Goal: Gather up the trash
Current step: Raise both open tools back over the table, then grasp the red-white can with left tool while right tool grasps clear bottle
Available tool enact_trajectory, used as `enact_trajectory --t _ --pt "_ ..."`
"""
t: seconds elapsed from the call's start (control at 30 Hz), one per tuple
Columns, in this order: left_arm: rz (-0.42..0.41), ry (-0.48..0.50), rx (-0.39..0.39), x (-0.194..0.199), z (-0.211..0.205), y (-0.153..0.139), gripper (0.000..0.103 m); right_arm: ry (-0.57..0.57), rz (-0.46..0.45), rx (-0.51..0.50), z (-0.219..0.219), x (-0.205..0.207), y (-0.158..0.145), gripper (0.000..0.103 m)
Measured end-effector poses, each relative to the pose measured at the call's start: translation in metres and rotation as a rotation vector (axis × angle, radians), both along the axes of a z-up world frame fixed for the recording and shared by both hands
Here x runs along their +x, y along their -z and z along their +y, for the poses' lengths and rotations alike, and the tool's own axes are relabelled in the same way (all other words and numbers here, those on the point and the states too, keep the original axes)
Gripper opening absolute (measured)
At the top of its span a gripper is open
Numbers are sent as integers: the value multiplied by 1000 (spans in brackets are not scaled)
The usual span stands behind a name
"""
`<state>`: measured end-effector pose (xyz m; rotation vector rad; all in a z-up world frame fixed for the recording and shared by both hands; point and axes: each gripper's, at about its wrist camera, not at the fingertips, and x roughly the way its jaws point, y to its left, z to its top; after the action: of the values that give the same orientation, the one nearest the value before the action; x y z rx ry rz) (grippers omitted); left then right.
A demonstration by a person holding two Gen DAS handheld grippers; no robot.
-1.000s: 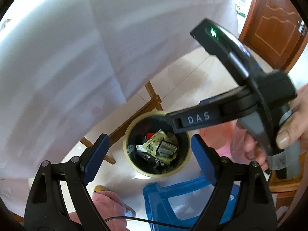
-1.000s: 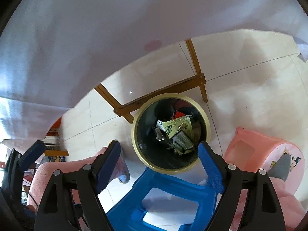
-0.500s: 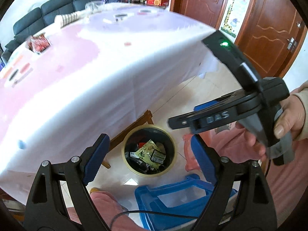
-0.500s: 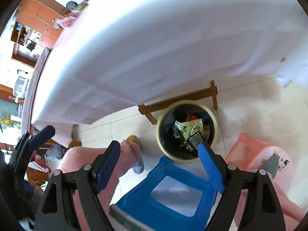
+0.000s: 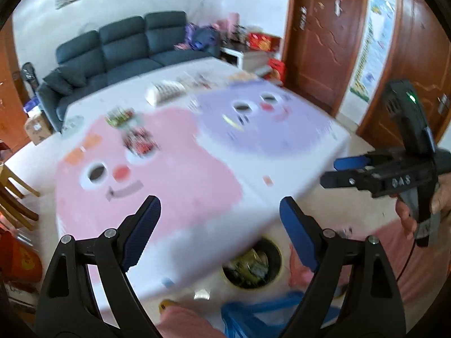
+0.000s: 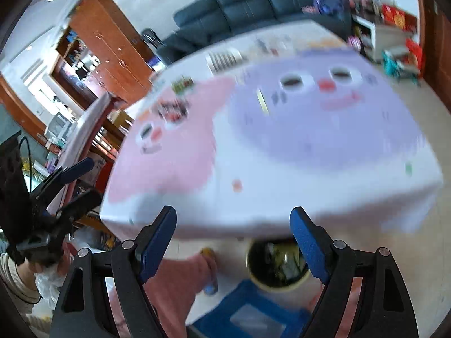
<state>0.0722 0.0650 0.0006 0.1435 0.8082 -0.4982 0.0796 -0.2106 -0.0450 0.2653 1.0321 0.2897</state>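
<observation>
Both views are smeared by motion blur. The left gripper (image 5: 217, 222) has its blue-padded jaws spread wide with nothing between them, above the near edge of a table draped in a cartoon tablecloth (image 5: 180, 174), pink face on one side, lilac face on the other. The right gripper (image 6: 234, 236) is likewise wide open and empty; in the left wrist view it shows at the right, held by a hand (image 5: 422, 211). On the tablecloth lie scraps of trash: a crumpled dark-and-red wrapper (image 5: 139, 142) on the pink face, a green-and-red wrapper (image 5: 119, 117) beyond it, and a thin yellowish strip (image 6: 262, 101) on the lilac face; their details are too blurred to read. On the floor just under the near table edge stands a round waste bin (image 6: 277, 264) with a cream rim, wrappers already inside, with a blue plastic stool (image 6: 251, 315) just beside it. A dark sofa (image 5: 126, 45) sits beyond the table
</observation>
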Motion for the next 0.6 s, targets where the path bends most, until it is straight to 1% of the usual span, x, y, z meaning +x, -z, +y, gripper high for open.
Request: enact_trajectory --t 0.07,0.1,0.17,0.23,0.37,0.5,0.6 --pt "-13 -32 -5 24 6 -17 84 -5 -32 -17 5 18 -12 84" --pt "-5 -42 -14 37 8 -21 84 -6 -49 -17 7 29 -19 84" --pt "13 -58 -31 66 13 -27 84 -2 -68 -17 12 46 -26 84" --pt "19 -68 -22 92 15 -24 84 4 -90 -32 15 69 -32 84" --pt "38 -77 21 137 13 -4 84 29 -106 -81 16 122 -31 84" --pt "100 -106 42 182 18 31 84 54 -95 -107 4 176 -15 84" --pt "155 -132 54 207 22 58 84 50 -111 -183 2 214 -2 84"
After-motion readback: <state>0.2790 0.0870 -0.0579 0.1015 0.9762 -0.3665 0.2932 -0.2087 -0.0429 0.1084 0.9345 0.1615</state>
